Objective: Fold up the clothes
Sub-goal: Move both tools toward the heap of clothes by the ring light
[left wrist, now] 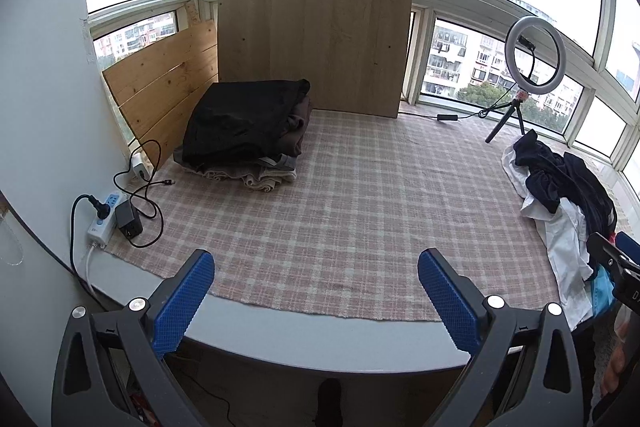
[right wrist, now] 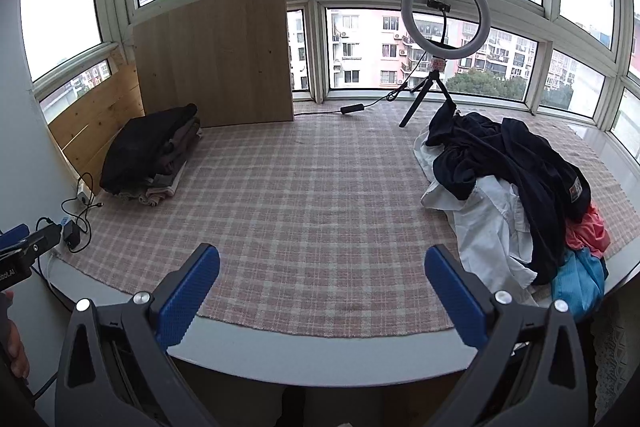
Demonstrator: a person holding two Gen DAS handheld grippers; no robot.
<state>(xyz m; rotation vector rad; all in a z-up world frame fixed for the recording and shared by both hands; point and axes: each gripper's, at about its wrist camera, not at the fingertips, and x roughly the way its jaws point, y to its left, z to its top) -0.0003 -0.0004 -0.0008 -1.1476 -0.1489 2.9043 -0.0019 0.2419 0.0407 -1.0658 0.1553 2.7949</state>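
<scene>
Clothes (right wrist: 516, 183) lie crumpled; folded stack (left wrist: 244, 135) sits squared.

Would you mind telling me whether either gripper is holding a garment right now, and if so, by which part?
Nothing is held. The left gripper and right gripper are both open over the near edge of the checked cloth, apart from the unfolded pile.
</scene>
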